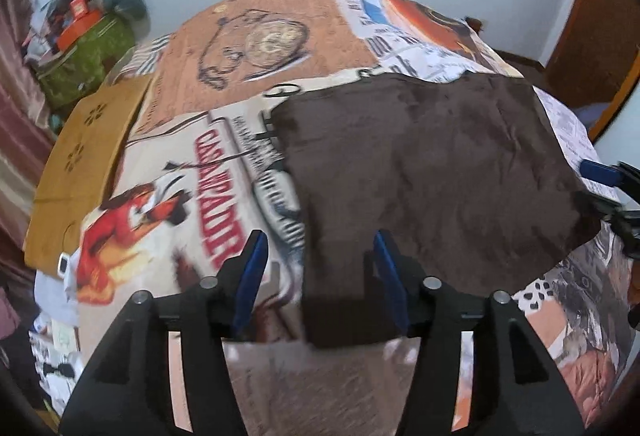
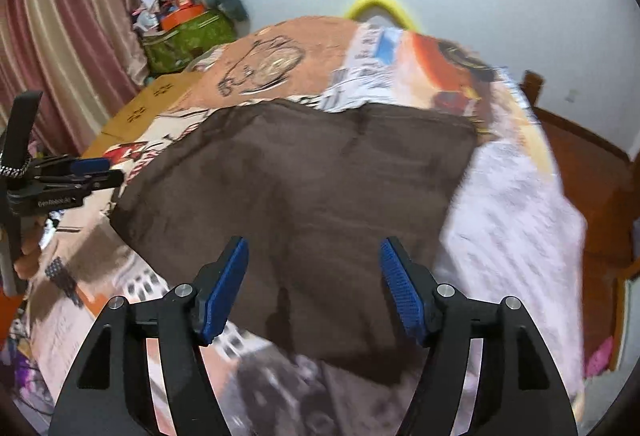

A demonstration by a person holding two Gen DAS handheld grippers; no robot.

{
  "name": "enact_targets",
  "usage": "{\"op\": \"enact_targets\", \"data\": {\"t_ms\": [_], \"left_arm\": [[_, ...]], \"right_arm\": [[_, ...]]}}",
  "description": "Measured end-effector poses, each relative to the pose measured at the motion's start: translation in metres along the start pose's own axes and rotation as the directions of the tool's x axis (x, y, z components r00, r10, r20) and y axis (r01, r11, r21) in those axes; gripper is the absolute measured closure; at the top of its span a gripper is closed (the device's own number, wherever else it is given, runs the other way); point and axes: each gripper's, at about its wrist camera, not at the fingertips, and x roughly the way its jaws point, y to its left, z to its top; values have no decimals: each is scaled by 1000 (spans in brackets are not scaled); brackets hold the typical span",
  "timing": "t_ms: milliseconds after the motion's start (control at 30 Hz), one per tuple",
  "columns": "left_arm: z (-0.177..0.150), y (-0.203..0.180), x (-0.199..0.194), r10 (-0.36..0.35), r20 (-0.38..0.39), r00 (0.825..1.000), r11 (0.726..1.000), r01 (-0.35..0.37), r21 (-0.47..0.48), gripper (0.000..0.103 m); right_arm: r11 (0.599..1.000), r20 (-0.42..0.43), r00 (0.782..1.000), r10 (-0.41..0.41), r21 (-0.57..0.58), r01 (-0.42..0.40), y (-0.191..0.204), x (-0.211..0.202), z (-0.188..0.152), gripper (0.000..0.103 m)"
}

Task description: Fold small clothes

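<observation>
A dark brown fleece garment [image 1: 432,164] lies spread flat on a bed with a printed cover [image 1: 192,176]. My left gripper [image 1: 319,240] hovers open over the garment's near left edge; one pad is over the cover, the other over the cloth, and neither presses on anything. In the right wrist view the same garment [image 2: 312,176] fills the middle, and my right gripper [image 2: 315,244] stands open above its near edge, holding nothing. Each gripper shows at the rim of the other's view: the right gripper [image 1: 600,188] by the garment's right corner, the left gripper [image 2: 100,173] by its left corner.
A cardboard box [image 1: 80,164] lies on the bed's left side. Beyond it a green bag [image 2: 184,40] piled with clutter stands by a pink curtain [image 2: 68,16]. A yellow hoop [image 2: 380,2] rises behind the bed. A wooden bed frame [image 2: 580,164] runs along the right.
</observation>
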Motion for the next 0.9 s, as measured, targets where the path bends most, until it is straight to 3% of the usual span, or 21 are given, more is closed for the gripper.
{"op": "enact_targets", "data": {"t_ms": [167,233,300,467,600,733,833,900], "left_arm": [[-3,-13,28,45,-44,998,998,-43,54,48],[-9,-9,35,44,-58,997,998,-40,55,40],[-16,1,38,45,-63,997,998,-43,43,33],[-34,17,36,6,-87,996,1000,-6,3,32],[-37,7,29,59,-81,995,996,-53,75,33],[-14,8,10,118,5,993,989,-118,93,33],[24,22,5,122,43,992,992,-124,29,30],[46,31,9,109,48,993,994,-109,-8,20]], "right_arm": [[1000,-93,996,10,-22,-12,11,37,-3,38],[999,-108,994,-6,-43,2,11,43,-9,38],[998,-103,994,-23,-63,17,8,39,-14,38],[997,-89,995,-44,-60,39,2,16,-24,38],[999,-87,995,-37,-10,37,-7,-6,-34,34],[999,-92,995,-44,25,46,-13,-18,-47,34],[997,-94,993,-65,36,69,-17,-26,-60,34],[996,-102,992,-73,51,78,-21,-28,-67,34]]}}
